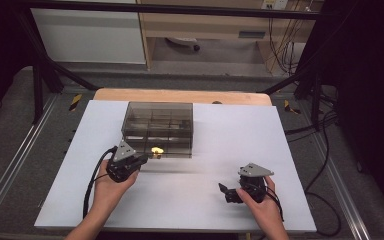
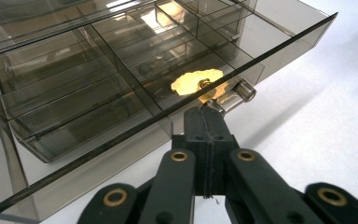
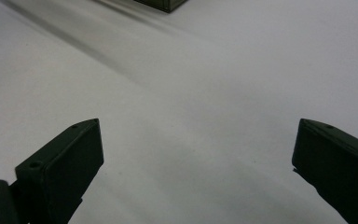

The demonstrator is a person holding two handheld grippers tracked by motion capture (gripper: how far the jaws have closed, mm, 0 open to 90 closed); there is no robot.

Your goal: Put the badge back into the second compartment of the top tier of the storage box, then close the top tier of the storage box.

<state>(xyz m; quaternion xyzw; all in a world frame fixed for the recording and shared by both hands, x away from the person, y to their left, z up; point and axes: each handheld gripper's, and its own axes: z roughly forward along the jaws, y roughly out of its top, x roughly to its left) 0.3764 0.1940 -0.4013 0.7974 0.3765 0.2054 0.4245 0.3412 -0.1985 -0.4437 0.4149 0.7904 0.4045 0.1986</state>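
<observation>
A smoky clear compartment box [image 1: 157,125] stands on the white table [image 1: 230,150]. Something small and yellow [image 1: 156,149] [image 2: 198,81] lies in a front compartment. My left gripper [image 1: 147,157] [image 2: 205,109] is at the box's front edge, its jaws pressed together on the clear clasp [image 2: 237,94] of the lid. The lid's front edge [image 2: 121,135] stands a little above the box's front wall. Well to the right, my right gripper [image 1: 225,192] [image 3: 198,154] rests low over bare table with its jaws wide apart and nothing between them.
The box's other compartments look empty. A wooden board edge [image 1: 180,95] runs behind the white sheet. Dark frame bars [image 1: 45,75] and cables [image 1: 325,150] lie off the table's sides. A corner of the box [image 3: 165,3] peeks into the right gripper view.
</observation>
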